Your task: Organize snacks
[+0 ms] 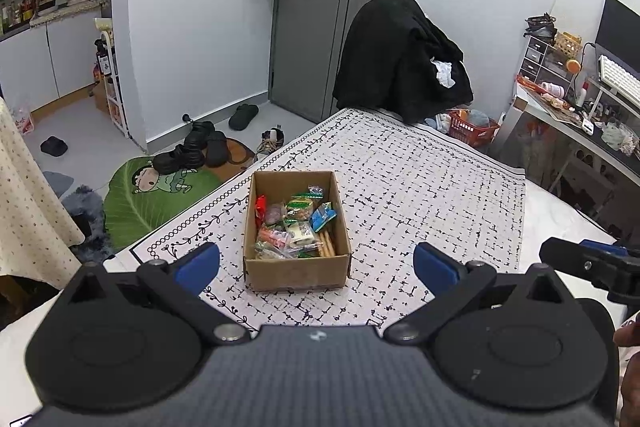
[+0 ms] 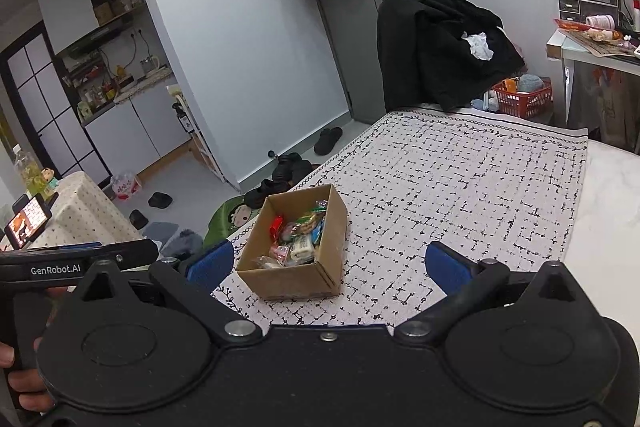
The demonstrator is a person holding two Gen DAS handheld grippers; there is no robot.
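A small open cardboard box (image 1: 297, 270) stands on the patterned tablecloth (image 1: 420, 187). It holds several wrapped snacks (image 1: 296, 225), among them a blue packet, a red one and biscuit sticks. My left gripper (image 1: 316, 263) is open and empty, just in front of the box, its blue pads either side of it. In the right wrist view the box (image 2: 294, 277) with the snacks (image 2: 298, 239) sits ahead and left of centre. My right gripper (image 2: 330, 265) is open and empty, short of the box and slightly to its right. The left gripper's body (image 2: 76, 259) shows at the left edge.
A chair draped with black clothes (image 1: 400, 63) stands at the table's far end, with a red basket (image 1: 472, 131) beside it. A cluttered desk (image 1: 580, 107) is on the right. Shoes and a green rug (image 1: 160, 195) lie on the floor left of the table's edge.
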